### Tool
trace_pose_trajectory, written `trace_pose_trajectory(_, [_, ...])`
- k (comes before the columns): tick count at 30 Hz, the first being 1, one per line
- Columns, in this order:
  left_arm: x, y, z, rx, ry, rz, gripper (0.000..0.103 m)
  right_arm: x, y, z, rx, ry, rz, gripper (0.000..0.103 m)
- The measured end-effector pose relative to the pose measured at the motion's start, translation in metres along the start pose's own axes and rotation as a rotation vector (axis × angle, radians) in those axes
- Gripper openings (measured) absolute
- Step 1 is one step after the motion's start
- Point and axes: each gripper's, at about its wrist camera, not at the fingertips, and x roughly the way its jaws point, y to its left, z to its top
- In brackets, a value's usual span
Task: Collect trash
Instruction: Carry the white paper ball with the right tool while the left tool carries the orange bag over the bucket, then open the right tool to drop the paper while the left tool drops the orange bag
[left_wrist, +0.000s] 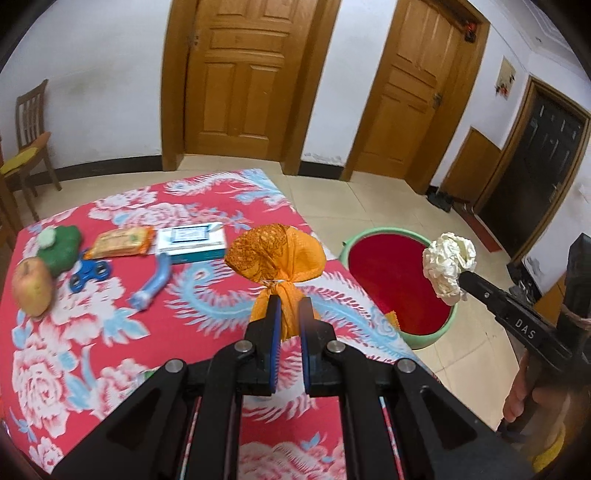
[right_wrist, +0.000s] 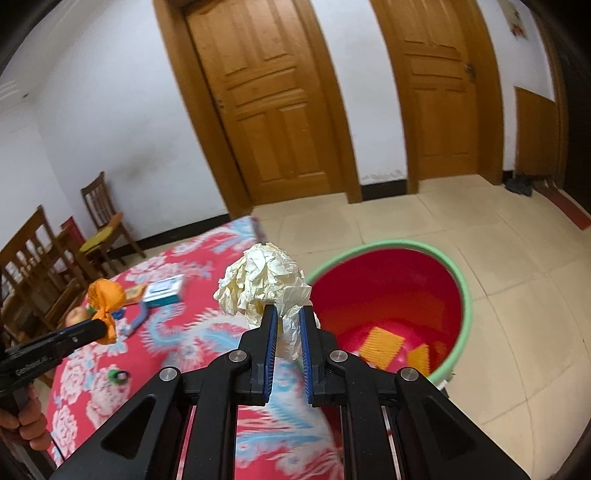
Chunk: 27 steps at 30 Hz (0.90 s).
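Note:
My left gripper (left_wrist: 289, 301) is shut on the knotted neck of an orange mesh bag (left_wrist: 275, 253), held above the red flowered tablecloth (left_wrist: 110, 354). The same bag (right_wrist: 105, 297) shows at the left of the right wrist view. My right gripper (right_wrist: 289, 310) is shut on a crumpled ball of cream paper (right_wrist: 264, 282), near the table's right edge. That paper ball (left_wrist: 448, 258) hangs over the red bin with a green rim (left_wrist: 388, 273) on the floor. Inside the bin (right_wrist: 463, 295) lie orange scraps (right_wrist: 382, 345).
On the cloth lie an apple (left_wrist: 31, 286), a green object (left_wrist: 64, 245), a blue spinner (left_wrist: 88, 273), an orange packet (left_wrist: 123, 242), a white and blue box (left_wrist: 192, 242) and a blue tube (left_wrist: 153, 284). Wooden chairs (right_wrist: 107, 221) stand left. Tiled floor (right_wrist: 517, 295) surrounds the bin.

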Motion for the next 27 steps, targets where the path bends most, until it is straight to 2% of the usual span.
trace_pose_trajectory(15, [0.074, -0.056, 0.01, 0.107, 0.129, -0.052, 0.008, 0.042, -0.066, -0.009, 0.122, 0.093, -0.092, 0.013])
trace_pose_trajectory(27, [0.104, -0.079, 0.012, 0.143, 0.176, -0.067, 0.008, 0.056, -0.092, -0.008, 0.2, 0.108, -0.152, 0.017])
